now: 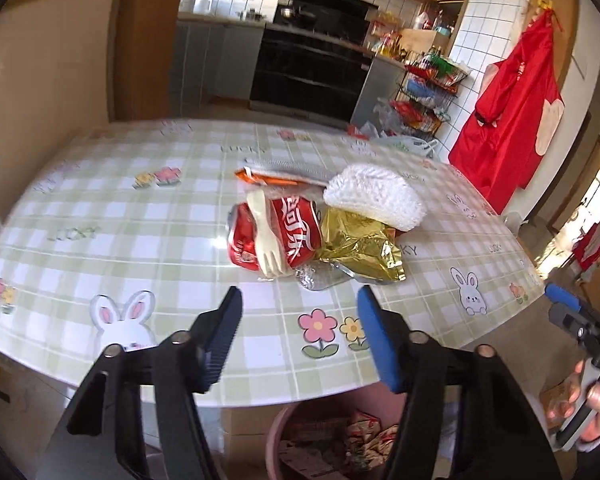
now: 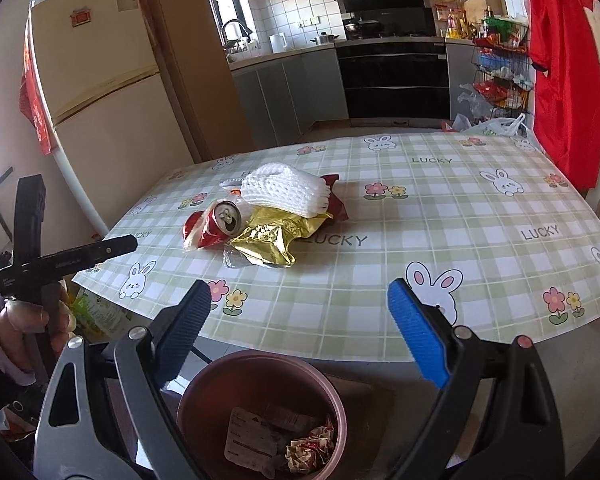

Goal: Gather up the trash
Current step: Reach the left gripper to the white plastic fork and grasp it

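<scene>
A pile of trash lies on the checked table: a crushed red cola can, a cream plastic fork across it, a gold foil wrapper, white foam netting, an orange-red packet and clear plastic. My left gripper is open and empty, just short of the pile. My right gripper is open and empty over the table's near edge, above a pink trash bin holding wrappers.
A fridge stands left of the table. Kitchen counters and a black oven lie beyond. A red apron hangs on the right wall beside a wire rack. The other hand-held gripper shows at the right edge.
</scene>
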A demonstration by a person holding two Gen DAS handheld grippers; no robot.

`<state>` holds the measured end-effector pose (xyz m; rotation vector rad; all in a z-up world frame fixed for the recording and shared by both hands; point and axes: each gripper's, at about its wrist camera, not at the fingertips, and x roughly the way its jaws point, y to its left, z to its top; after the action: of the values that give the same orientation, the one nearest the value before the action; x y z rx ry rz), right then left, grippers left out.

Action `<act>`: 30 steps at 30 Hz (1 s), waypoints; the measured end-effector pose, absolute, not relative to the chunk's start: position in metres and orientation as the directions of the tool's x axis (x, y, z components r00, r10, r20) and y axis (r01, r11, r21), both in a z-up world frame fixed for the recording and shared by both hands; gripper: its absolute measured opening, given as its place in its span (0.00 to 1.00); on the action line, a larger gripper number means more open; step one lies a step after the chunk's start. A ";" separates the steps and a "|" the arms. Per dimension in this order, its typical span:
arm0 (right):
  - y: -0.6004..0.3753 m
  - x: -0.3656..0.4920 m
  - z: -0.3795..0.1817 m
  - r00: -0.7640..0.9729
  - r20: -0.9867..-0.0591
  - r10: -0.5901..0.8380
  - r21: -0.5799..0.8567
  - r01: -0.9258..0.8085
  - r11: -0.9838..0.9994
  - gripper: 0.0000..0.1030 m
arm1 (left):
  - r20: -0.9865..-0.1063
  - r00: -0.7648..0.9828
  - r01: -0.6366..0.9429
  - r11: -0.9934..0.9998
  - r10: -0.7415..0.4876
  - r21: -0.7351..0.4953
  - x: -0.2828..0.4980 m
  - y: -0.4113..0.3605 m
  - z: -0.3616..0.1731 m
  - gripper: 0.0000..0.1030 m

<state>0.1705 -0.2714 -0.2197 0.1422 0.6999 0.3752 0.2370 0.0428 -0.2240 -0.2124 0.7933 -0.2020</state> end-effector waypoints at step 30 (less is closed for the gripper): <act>-0.251 0.233 -0.242 0.650 -0.650 0.394 0.217 -0.338 0.916 0.86 | -0.742 0.636 0.003 0.962 -0.213 -0.273 0.321 0.052 -0.282 0.21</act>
<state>0.2335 -0.2509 -0.2425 0.0790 0.7565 0.4164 0.3211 0.0523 -0.2818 -0.2572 0.8752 -0.1250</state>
